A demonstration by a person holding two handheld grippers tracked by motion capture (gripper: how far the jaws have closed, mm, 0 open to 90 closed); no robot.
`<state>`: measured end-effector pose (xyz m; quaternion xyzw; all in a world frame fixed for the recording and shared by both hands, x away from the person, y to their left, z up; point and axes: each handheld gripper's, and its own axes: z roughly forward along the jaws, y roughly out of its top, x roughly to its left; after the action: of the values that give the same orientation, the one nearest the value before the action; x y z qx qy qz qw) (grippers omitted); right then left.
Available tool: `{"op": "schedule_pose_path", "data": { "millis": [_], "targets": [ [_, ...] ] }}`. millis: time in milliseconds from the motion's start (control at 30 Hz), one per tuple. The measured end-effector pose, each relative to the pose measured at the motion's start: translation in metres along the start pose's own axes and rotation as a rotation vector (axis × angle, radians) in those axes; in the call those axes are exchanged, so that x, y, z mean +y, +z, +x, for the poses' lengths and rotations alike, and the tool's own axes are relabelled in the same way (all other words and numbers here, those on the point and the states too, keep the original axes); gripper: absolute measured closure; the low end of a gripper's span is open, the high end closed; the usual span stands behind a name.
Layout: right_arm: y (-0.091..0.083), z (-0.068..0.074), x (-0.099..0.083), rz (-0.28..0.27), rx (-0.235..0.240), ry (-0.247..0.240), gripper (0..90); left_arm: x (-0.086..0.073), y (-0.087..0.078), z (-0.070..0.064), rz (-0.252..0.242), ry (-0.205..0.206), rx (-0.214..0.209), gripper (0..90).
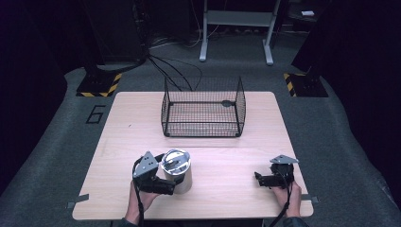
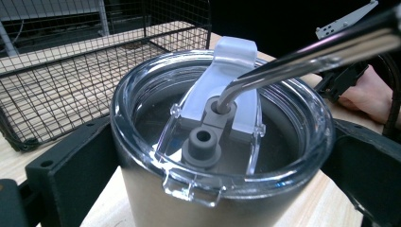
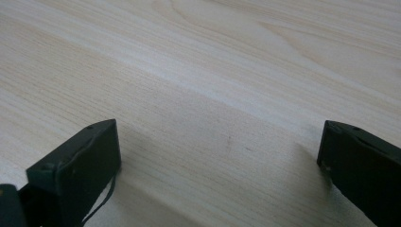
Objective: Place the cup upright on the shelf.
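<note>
Left gripper point(image 1: 163, 182) has its fingers pinching the tumbler point(image 1: 177, 172) on the worktop point(image 1: 227, 151) in front of the wire basket point(image 1: 203, 109), right gripper point(image 1: 265, 179) sits off to the tumbler's right, fingers spread wide.

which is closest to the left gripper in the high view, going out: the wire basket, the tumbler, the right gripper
1. The tumbler, between the jaws of the left gripper.
2. The right gripper, across the table's near edge.
3. The wire basket, at the table's far middle.
</note>
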<state>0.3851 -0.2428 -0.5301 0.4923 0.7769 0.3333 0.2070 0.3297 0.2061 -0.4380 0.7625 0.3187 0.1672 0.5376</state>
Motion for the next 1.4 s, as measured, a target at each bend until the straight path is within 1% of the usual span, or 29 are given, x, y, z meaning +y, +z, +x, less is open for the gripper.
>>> {"op": "schedule_pose_path", "data": {
  "millis": [100, 167, 200, 233, 300, 333, 367, 400, 433, 467, 500, 600, 633, 733, 800, 900, 1033, 1067, 1100, 1200, 1333, 1367, 1400],
  "targets": [
    [0.0, 0.0, 0.0, -0.001, 0.0, 0.0, 0.0, 0.0, 0.003, 0.0, 0.0, 0.006, 0.005, 0.0],
    [0.0, 0.0, 0.0, -0.001, -0.001, 0.001, 0.0, -0.001, 0.004, -0.001, -0.014, 0.0, 0.008, 0.0],
    [0.0, 0.0, 0.0, -0.004, -0.004, -0.003, 0.0, -0.001, 0.005, -0.001, -0.016, 0.004, 0.013, 0.0],
    [0.0, 0.0, 0.0, 0.005, -0.001, -0.004, 0.0, -0.002, 0.006, -0.001, -0.019, 0.005, 0.017, 0.0],
    [0.0, 0.0, 0.0, -0.001, -0.001, 0.002, 0.0, -0.003, 0.008, -0.002, -0.027, 0.01, 0.029, 0.0],
    [0.0, 0.0, 0.0, -0.002, -0.001, -0.001, 0.0, -0.004, 0.01, -0.003, -0.03, 0.003, 0.038, 0.0],
    [0.0, 0.0, 0.0, -0.004, -0.002, -0.003, 0.0, -0.005, 0.011, -0.003, -0.043, 0.0, 0.047, 0.1],
    [0.0, -0.001, 0.0, 0.007, -0.001, -0.013, 0.0, -0.005, 0.012, -0.004, -0.046, 0.0, 0.051, 0.2],
    [0.0, 0.0, 0.0, 0.004, -0.001, -0.004, 0.0, -0.006, 0.013, -0.005, -0.048, 0.001, 0.063, 0.6],
    [0.0, 0.0, 0.0, 0.006, -0.001, -0.008, 0.0, -0.006, 0.014, -0.006, -0.053, 0.006, 0.072, 1.7],
    [0.0, -0.001, 0.0, 0.008, 0.0, -0.013, 0.0, -0.007, 0.015, -0.006, -0.058, 0.007, 0.073, 1.7],
    [0.0, 0.0, 0.0, 0.007, -0.001, -0.012, 0.0, -0.006, 0.014, -0.006, -0.049, 0.015, 0.072, 2.2],
    [0.0, 0.0, 0.0, 0.007, -0.001, -0.012, 0.0, -0.007, 0.015, -0.007, -0.056, 0.016, 0.083, 2.6],
    [0.0, 0.0, 0.0, 0.007, -0.001, -0.012, 0.0, -0.006, 0.014, -0.009, -0.055, 0.027, 0.092, 3.2],
    [0.0, 0.0, 0.0, 0.007, -0.001, -0.012, 0.0, -0.006, 0.013, -0.009, -0.05, 0.036, 0.091, 3.6],
    [0.0, -0.001, 0.0, 0.007, -0.001, -0.012, 0.0, -0.006, 0.014, -0.009, -0.055, 0.039, 0.091, 3.8],
    [0.0, -0.001, 0.0, 0.007, -0.001, -0.012, 0.0, -0.005, 0.014, -0.009, -0.051, 0.048, 0.083, 3.9],
    [0.0, -0.001, 0.0, 0.007, -0.001, -0.011, 0.0, -0.005, 0.014, -0.009, -0.051, 0.047, 0.083, 3.9],
    [0.0, 0.0, 0.0, 0.002, -0.001, 0.001, 0.0, -0.005, 0.014, -0.009, -0.063, 0.041, 0.087, 3.9],
    [0.0, 0.0, 0.0, -0.001, 0.0, 0.0, 0.0, -0.003, 0.013, -0.009, -0.073, 0.027, 0.073, 4.0],
    [0.0, 0.0, 0.0, -0.001, 0.0, 0.0, 0.0, 0.002, 0.011, -0.009, -0.077, 0.036, 0.08, 4.0],
    [0.0, 0.0, 0.0, -0.001, 0.0, 0.0, 0.0, 0.004, 0.01, -0.008, -0.076, 0.03, 0.072, 3.9],
    [0.0, 0.0, 0.0, -0.001, 0.0, 0.0, 0.0, 0.005, 0.01, -0.008, -0.083, 0.026, 0.076, 3.9]
  ]
}}
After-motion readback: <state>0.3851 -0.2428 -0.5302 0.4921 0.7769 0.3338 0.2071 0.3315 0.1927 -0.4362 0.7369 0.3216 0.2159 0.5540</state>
